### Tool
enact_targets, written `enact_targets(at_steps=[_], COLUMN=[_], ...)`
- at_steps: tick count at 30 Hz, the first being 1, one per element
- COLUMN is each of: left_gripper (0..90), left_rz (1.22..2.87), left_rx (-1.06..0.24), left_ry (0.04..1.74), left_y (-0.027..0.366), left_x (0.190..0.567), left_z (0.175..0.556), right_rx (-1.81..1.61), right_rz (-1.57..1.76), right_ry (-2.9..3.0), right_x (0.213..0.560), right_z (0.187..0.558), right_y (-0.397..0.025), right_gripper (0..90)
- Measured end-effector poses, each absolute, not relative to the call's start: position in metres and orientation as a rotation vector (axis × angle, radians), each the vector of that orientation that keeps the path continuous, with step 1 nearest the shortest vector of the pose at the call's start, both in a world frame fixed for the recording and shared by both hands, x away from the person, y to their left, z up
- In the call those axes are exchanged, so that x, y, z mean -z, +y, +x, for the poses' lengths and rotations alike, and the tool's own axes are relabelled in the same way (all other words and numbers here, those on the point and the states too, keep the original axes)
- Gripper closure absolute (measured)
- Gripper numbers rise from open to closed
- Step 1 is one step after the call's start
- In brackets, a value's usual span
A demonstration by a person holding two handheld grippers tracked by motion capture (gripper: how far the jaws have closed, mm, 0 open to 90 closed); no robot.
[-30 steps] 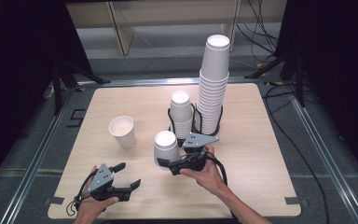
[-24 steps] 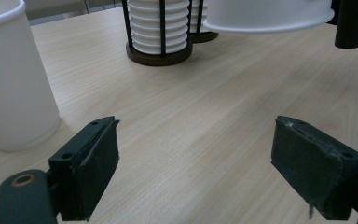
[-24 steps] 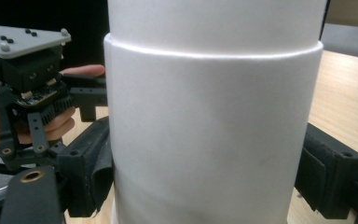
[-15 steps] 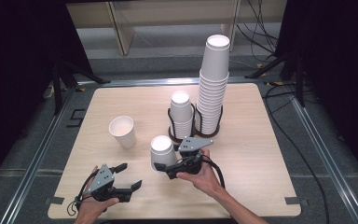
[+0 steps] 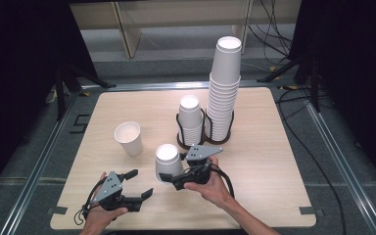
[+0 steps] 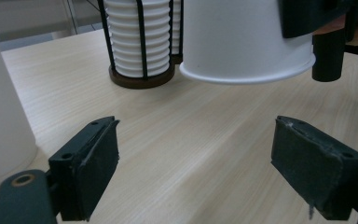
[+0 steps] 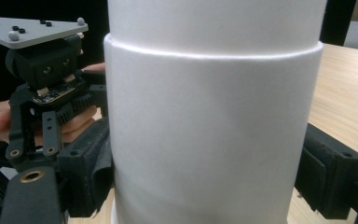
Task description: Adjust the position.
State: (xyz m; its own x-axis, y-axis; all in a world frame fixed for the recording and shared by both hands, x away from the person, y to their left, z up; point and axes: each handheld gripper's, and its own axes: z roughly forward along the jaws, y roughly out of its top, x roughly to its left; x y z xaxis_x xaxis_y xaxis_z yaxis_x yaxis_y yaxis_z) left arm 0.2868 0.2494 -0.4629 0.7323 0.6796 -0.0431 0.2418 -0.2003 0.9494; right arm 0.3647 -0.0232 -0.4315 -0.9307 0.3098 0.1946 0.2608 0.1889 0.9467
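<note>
While the right gripper [image 5: 169,176] has its two black jaws closed on the sides of an upside-down white paper cup [image 5: 167,161], that cup sits near the front middle of the pale wooden table [image 5: 274,147], just in front of the cup holder. In the left gripper view the cup's rolled rim [image 6: 247,74] appears to hang a little clear of the wood, tilted slightly; the high view cannot confirm this. In the right gripper view the cup wall [image 7: 209,130] stands between the padded jaws, with the left pad pressed against it.

The left gripper [image 5: 139,183] rests low near the front left corner of the table, its jaws spread wide with nothing between them, pointing toward the held cup.

Single cups number two: the held one and a second white paper cup [image 5: 129,138] standing mouth-up, left of the middle, well apart from both grippers. Its wall shows at the left edge of the left gripper view [image 6: 2,121].

Stacks number two, side by side in a dark wire holder [image 5: 203,139] with two rings: a short stack of inverted white cups [image 5: 191,120] on the left and a tall stack [image 5: 223,88] on the right, rising well above it. The exact count of cups in each stack cannot be told.
</note>
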Motion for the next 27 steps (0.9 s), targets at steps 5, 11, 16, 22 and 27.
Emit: enact_targets(at_steps=[5, 11, 16, 22, 27], left_gripper=[14.7, 14.7, 14.7, 14.7, 12.1], left_rz=[1.737, 1.717, 1.723, 1.732, 1.782], left_rx=[-0.424, -0.326, -0.304, -0.309, -0.318], left_ry=[0.694, 0.660, 0.657, 0.624, 0.614], left_y=[0.242, 0.238, 0.238, 0.234, 0.227], left_x=[0.462, 0.462, 0.459, 0.459, 0.459], left_z=[0.294, 0.297, 0.297, 0.296, 0.295], right_rx=[-1.905, -1.879, -1.875, -1.867, -1.876], right_rz=[0.579, 0.586, 0.490, 0.452, 0.442], right_ry=[2.401, 2.429, 2.413, 2.436, 2.441], right_x=[0.430, 0.428, 0.429, 0.432, 0.433], right_z=[0.363, 0.359, 0.360, 0.358, 0.355], right_y=[-0.024, -0.022, -0.018, -0.012, -0.007], right_gripper=[17.7, 17.7, 17.8, 17.9, 17.9])
